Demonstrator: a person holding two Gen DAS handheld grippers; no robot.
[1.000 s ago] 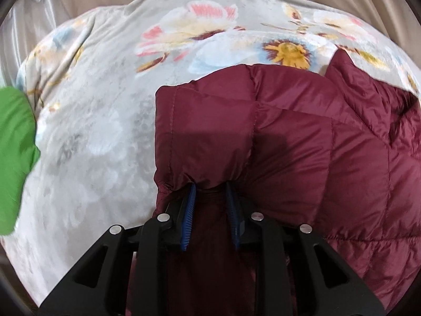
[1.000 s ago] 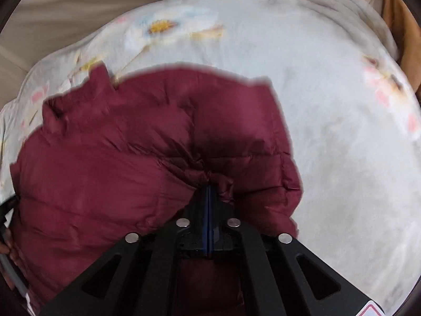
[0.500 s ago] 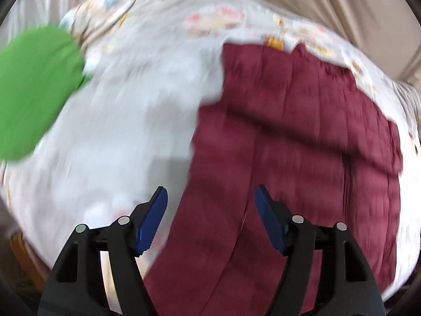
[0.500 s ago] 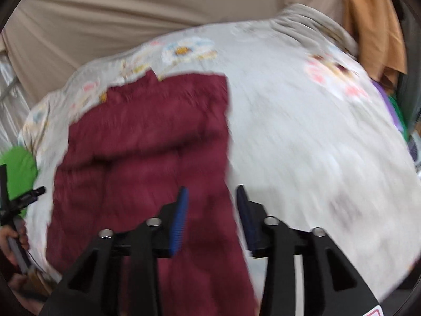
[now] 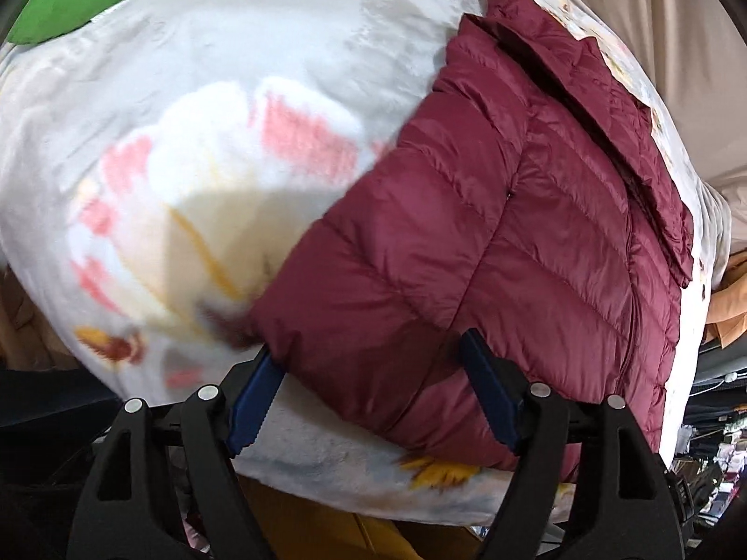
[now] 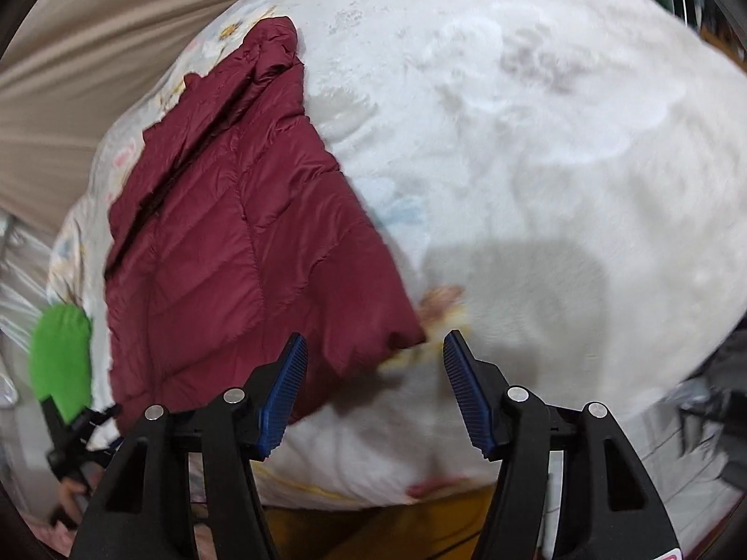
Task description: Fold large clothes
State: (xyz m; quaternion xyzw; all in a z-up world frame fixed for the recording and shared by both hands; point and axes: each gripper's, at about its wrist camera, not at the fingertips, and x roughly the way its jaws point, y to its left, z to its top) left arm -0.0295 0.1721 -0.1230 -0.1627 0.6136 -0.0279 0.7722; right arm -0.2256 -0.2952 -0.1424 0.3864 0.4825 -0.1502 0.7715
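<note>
maroon puffer jacket (image 5: pixel 490 233) lies folded flat on floral blanket (image 5: pixel 233 93). left hand-held gripper (image 5: pixel 373 396) and right hand-held gripper (image 6: pixel 373 392) just opening, jaws apart, gripping nothing.

**Setting: domestic room, bed used as folding surface**

Soft, plush floral blanket (image 6: pixel 537 149) spread over a bed-like surface. Beige draped curtain (image 6: pixel 70 93) behind it. Green cloth item (image 6: pixel 60 354) at the blanket's edge. Mustard-orange fabric (image 5: pixel 728 298) hanging at one side. Cluttered, dim shelving or goods (image 5: pixel 714 448) at the margin; contents too blurred to tell.
</note>
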